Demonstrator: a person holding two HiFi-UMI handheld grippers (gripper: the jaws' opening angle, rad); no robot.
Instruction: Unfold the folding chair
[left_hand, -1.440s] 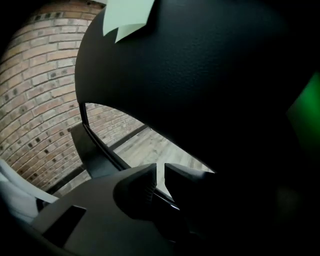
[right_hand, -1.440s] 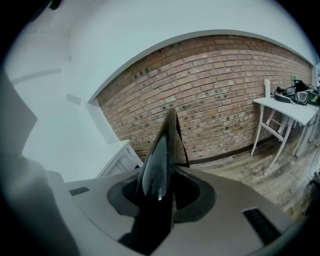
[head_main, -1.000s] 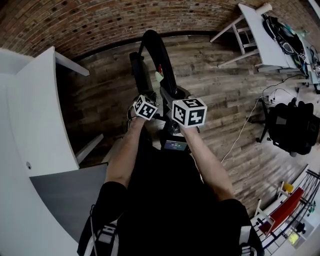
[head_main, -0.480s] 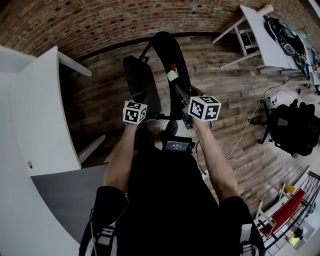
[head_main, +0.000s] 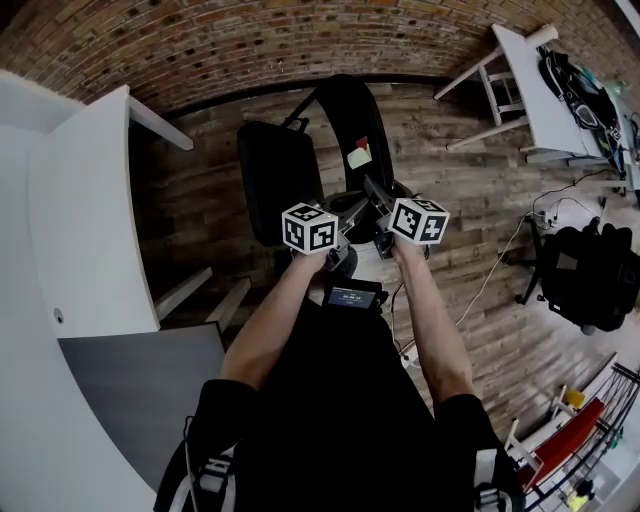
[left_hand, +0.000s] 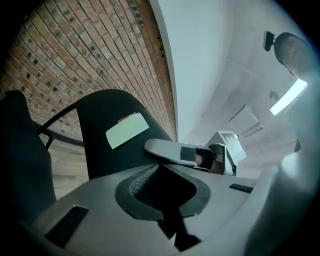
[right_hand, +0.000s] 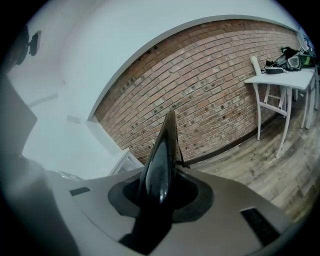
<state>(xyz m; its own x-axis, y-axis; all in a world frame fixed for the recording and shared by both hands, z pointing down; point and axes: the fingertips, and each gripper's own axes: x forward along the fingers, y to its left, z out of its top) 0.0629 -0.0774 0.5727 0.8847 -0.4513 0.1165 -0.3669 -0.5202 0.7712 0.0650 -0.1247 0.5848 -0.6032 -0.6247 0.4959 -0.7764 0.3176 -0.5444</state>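
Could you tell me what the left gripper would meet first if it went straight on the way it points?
Probably a finger of the right gripper, lying across just beyond the left gripper's tips; the chair back is behind it. Depth is unclear.

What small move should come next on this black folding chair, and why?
Probably the left gripper, jaws shut, should press the black seat panel down; it seems not yet level. The right gripper, whose jaws have just been closing, grips the glossy black frame tube.
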